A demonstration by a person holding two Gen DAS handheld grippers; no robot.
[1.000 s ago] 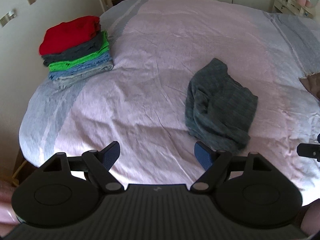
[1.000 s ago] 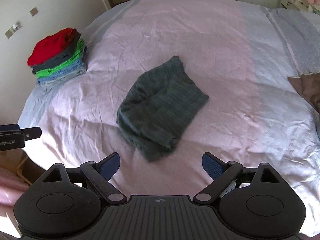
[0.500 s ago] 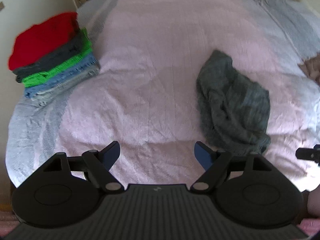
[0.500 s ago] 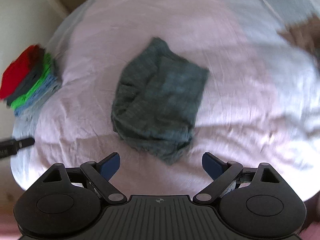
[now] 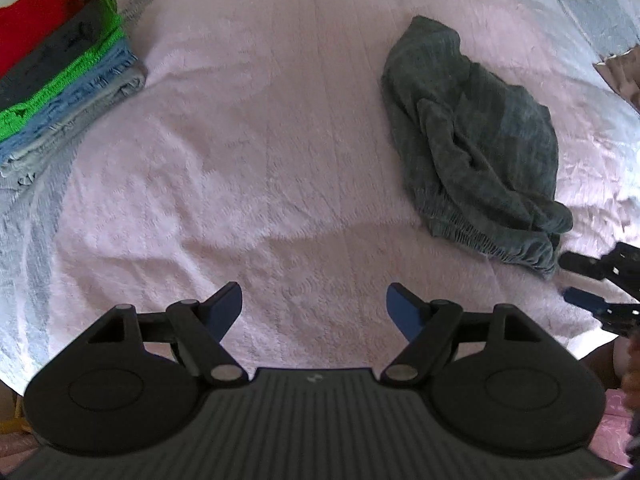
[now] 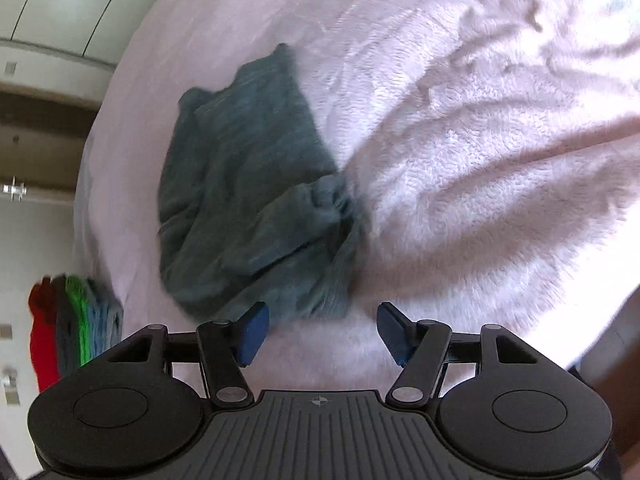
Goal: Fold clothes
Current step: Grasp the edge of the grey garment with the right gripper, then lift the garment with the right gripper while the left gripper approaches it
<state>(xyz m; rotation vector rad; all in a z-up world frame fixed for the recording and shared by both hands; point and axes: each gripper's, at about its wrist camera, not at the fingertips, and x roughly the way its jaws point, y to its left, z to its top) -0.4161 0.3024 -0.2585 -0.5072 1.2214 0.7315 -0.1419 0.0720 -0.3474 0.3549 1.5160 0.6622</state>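
A crumpled dark grey-green garment [image 5: 472, 136] lies on the pink bedspread [image 5: 260, 128]. My left gripper [image 5: 314, 308] is open over bare bedspread, to the left of the garment's near hem. My right gripper [image 6: 320, 330] hovers low at the garment's [image 6: 248, 200] near edge, rolled sideways. Its jaws are closing and nothing is pressed between the pads. The right gripper's fingers [image 5: 588, 280] show at the right edge of the left wrist view, just past the garment's elastic hem.
A stack of folded clothes [image 5: 60, 80], red on top, then dark grey, green, blue and pale grey, sits at the bed's far left corner [image 6: 68, 332]. A brown cushion [image 5: 620, 72] lies at the right edge. Wardrobe doors [image 6: 60, 8] stand beyond the bed.
Both grippers have dropped closer to the bed. The right one rolled sideways, came down to the garment's near edge, and its jaws narrowed. The left jaws kept their width.
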